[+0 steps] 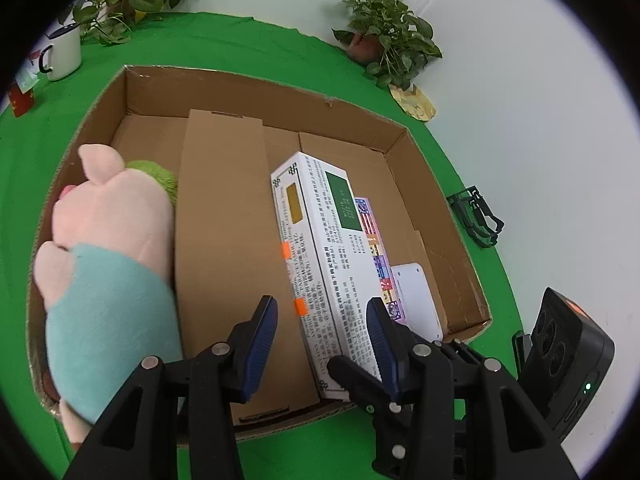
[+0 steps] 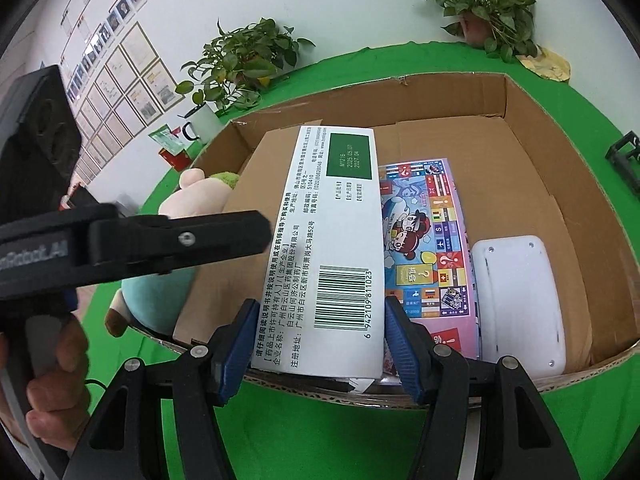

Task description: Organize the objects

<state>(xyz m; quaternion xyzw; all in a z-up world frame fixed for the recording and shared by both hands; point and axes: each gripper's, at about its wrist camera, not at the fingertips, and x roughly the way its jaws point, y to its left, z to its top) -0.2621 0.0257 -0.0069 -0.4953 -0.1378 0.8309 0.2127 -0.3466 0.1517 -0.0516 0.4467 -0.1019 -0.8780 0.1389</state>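
Long white carton (image 2: 332,240) with a green panel, a barcode and rows of black print: it's gripped by the right claw (image 2: 320,302), a blue pad pressed against each long side near the barcode end. It's held tilted over the near wall of the open brown cardboard tray (image 2: 560,120), far end pointing into the tray.

In the left wrist view the same carton (image 1: 320,260) is seen on its long edge, with the left claw (image 1: 321,301) spread about halfway around the near end. One pad is well clear of it; whether the other touches can't be told. Nothing is gripped there.

Under and just beside the carton, a colourful cartoon game board (image 2: 424,240) is laid flat on the tray floor, and a white rounded plastic slab (image 2: 516,300) is beside that, toward the tray's right wall. On the carton's other side a flat brown cardboard box (image 1: 224,240) is lying lengthwise, and a pink plush toy in teal clothing (image 1: 108,240) is squeezed against the left wall.

The tray is set on a green cloth surface (image 1: 40,160). Further out, a white mug with a black handle (image 1: 64,52), two potted leafy plants (image 1: 384,36) and a small black frame (image 1: 476,216) are spotted.
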